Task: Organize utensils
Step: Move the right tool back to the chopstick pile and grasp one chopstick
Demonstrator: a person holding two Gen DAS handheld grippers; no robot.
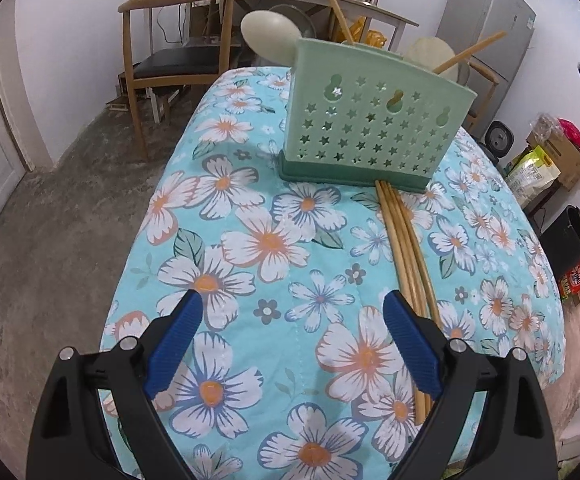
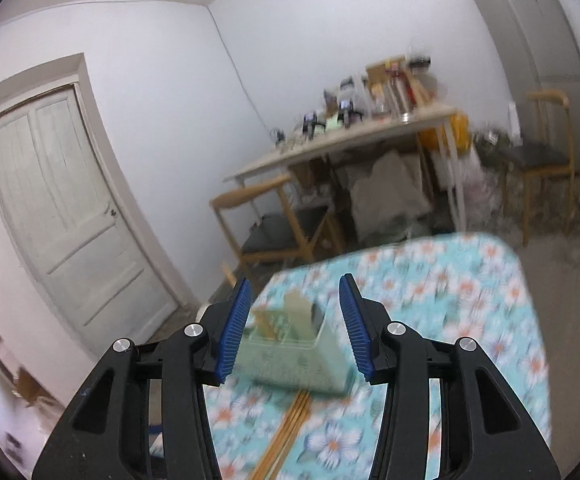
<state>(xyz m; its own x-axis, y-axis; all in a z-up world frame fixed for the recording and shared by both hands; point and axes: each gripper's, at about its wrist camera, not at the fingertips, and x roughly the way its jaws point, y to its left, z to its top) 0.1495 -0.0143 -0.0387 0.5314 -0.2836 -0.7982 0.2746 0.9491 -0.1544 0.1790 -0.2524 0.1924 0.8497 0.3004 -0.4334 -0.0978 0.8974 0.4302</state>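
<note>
the round table under a turquoise cloth printed with white flowers (image 1: 249, 240) fills the centre of the left wrist view, its edge curving away at the left and right of the frame. the pale green plastic utensil caddy with star-shaped holes (image 1: 370, 120) stands upright at upper centre, already holding a cream spoon and some chopsticks. a bundle of loose bamboo chopsticks (image 1: 404, 248) lies on the cloth at centre right, far ends touching the caddy base. the left gripper (image 1: 292, 332) is wide open and empty, its right finger over the chopsticks' near ends. the right gripper (image 2: 296, 328) is open and empty in a blurred view, with the caddy beyond it. likely next: shift the left gripper rightward to straddle the bundle, close near mid-length, lift clear of the caddy rim. open cloth at lower left gives approach room; keep clear of the caddy wall.
</note>
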